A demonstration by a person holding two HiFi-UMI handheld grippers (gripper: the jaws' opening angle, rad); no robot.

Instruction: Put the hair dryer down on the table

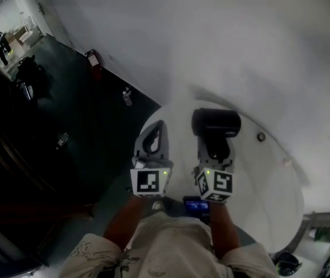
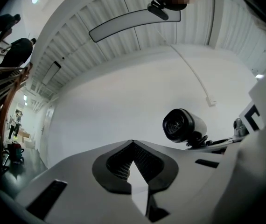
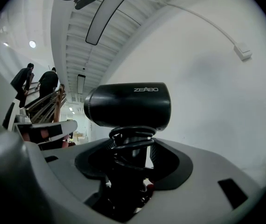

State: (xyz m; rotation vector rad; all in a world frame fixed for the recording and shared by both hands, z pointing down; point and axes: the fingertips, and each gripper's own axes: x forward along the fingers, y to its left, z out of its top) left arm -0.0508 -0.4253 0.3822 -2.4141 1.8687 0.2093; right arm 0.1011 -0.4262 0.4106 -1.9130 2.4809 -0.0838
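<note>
**Hair dryer clamped in the right hand-held gripper, over the worktop**

The right hand-held gripper (image 3: 130,146) points forward, away from the person. Its jaws are clamped on the cord-wrapped handle of the black hair dryer (image 3: 128,105). The dryer's barrel lies crosswise beyond the jaws, over the round white worktop (image 1: 269,172). Just to the left, the left hand-held gripper (image 2: 133,146) lies parallel, with its jaws together on nothing. Both forearms (image 1: 124,222) reach forward side by side.

Grey left gripper (image 1: 159,126) and right gripper (image 1: 216,146) each bear a white cube (image 1: 150,181) with black square markers.
</note>
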